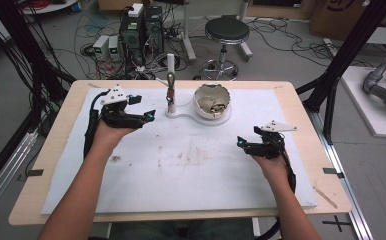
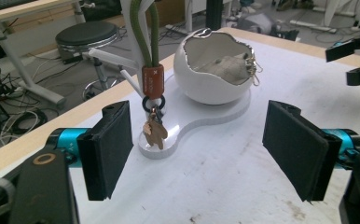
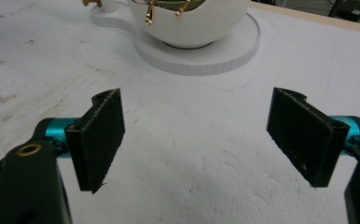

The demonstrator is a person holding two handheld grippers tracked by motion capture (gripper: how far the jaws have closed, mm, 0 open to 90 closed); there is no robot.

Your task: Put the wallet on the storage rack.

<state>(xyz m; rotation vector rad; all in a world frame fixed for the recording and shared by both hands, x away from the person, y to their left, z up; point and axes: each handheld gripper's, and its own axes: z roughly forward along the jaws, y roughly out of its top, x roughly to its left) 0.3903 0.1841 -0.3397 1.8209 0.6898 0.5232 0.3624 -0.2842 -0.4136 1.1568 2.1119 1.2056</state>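
A white egg-shaped bowl (image 1: 212,101) (image 2: 214,70) (image 3: 187,21) sits on a white figure-eight base (image 1: 216,119) (image 2: 215,119) (image 3: 201,58) at the back middle of the table. Cloth and gold trinkets lie inside it. On the base's small end stands a white post (image 1: 170,65) with a green cord loop (image 2: 145,32), an orange sleeve (image 2: 152,82) and a copper charm (image 2: 154,133) hanging from it. My left gripper (image 1: 152,114) (image 2: 197,154) is open, left of the post. My right gripper (image 1: 240,142) (image 3: 194,140) is open over bare foam, in front of the bowl.
A white foam sheet (image 1: 181,160) covers the wooden table (image 1: 46,150). Behind the table stand a black stool (image 1: 226,32), computer boxes (image 1: 141,30) and tangled cables. Black frame struts (image 1: 348,45) rise at the right.
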